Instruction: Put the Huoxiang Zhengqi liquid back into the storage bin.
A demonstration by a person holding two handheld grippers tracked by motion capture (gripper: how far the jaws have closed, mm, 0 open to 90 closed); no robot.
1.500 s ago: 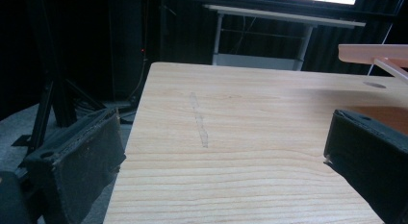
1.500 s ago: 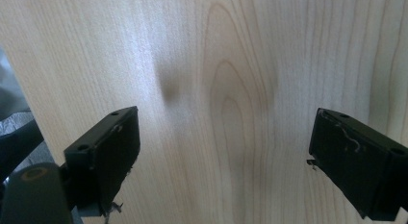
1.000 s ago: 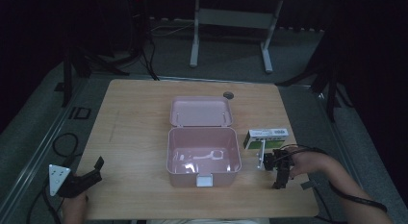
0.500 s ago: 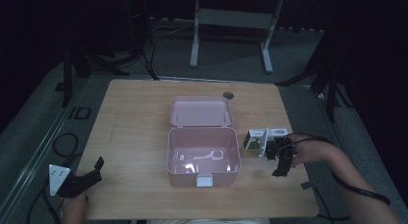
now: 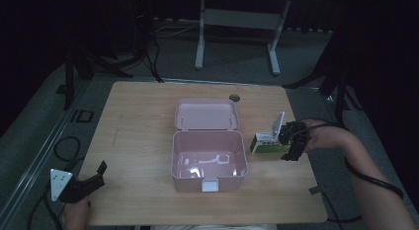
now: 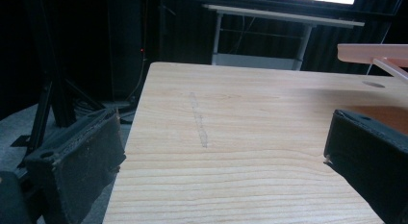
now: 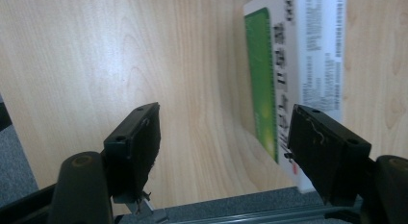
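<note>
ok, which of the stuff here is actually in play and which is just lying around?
In play, as far as I can judge:
- carton, green and white, beside the right gripper
- pink box, lid open
- right gripper, open, at the carton

Lying about:
- left gripper, open, idle at the table's near left corner
- round hole in the table
- desk frame behind
</note>
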